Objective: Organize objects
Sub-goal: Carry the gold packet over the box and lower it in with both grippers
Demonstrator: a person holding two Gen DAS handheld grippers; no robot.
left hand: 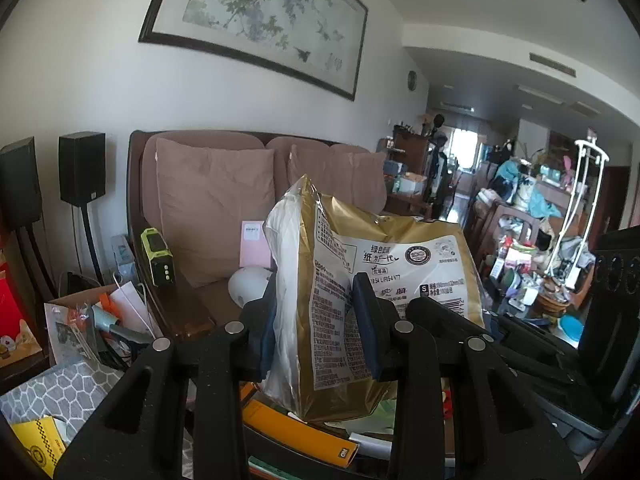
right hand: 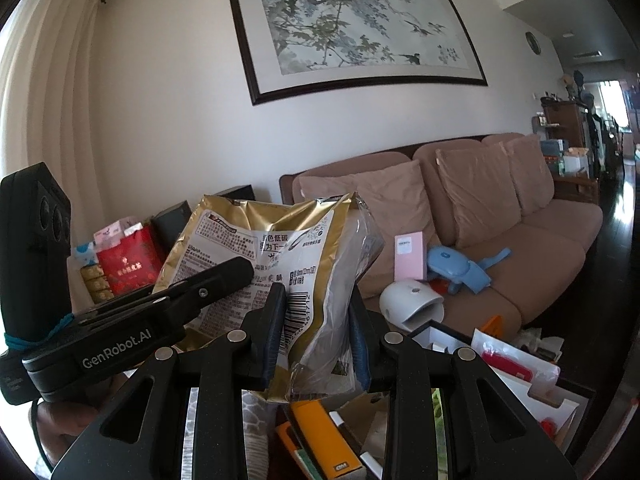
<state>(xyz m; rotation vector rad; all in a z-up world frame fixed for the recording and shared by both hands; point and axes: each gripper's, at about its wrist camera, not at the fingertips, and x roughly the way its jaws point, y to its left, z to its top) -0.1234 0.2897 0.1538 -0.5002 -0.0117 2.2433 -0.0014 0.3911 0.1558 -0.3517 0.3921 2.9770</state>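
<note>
left wrist view: left gripper point(left hand: 320, 320) pinching gold tissue pack point(left hand: 360, 280), held above cluttered table point(left hand: 60, 392); brown sofa point(left hand: 208, 200), framed painting point(left hand: 260, 20) behind.
right wrist view: right gripper point(right hand: 318, 328) pinching the same pack's other end; curtain point(right hand: 48, 80) at left.

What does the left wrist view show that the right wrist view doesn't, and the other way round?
Left wrist only: two black speakers, a green radio, the cluttered room beyond with a white stand.

Right wrist only: a curtain, a red gift bag, a blue gadget on the sofa.

Both: the gold pack clamped by left gripper and right gripper, the sofa, painting, white dome, pink box.
</note>
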